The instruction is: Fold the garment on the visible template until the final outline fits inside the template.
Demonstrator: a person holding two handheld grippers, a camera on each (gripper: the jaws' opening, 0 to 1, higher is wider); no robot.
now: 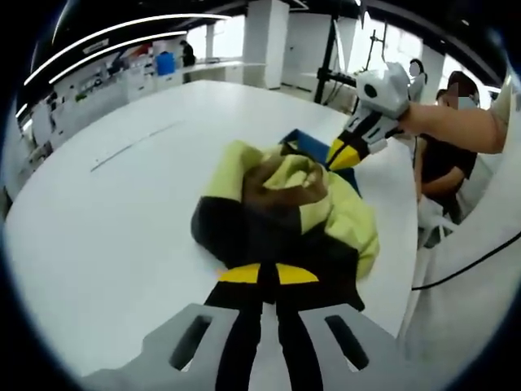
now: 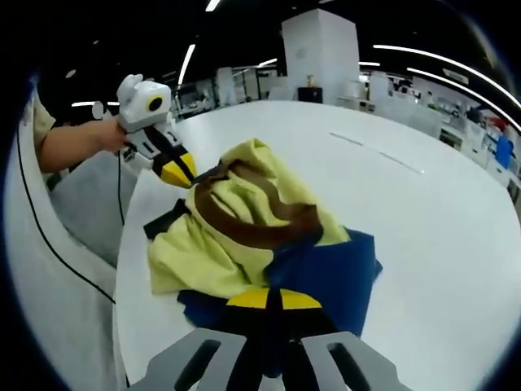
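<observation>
The crumpled pale-yellow, brown and black fabric garment (image 2: 244, 220) lies bunched on a blue template sheet (image 2: 334, 277) on the white table (image 2: 423, 212). Soft and limp, it is best taken at hems. Both tools, left (image 1: 269, 277) and right (image 2: 269, 303), look clenched on cloth. Folds hide its outline.

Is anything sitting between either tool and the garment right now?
Nothing visible stands between them. The left tool and the right tool are each at an edge of the yellow garment, jaws closed on cloth. The garment lies bunched on the blue template, and the white table around it carries nothing else nearby.
</observation>
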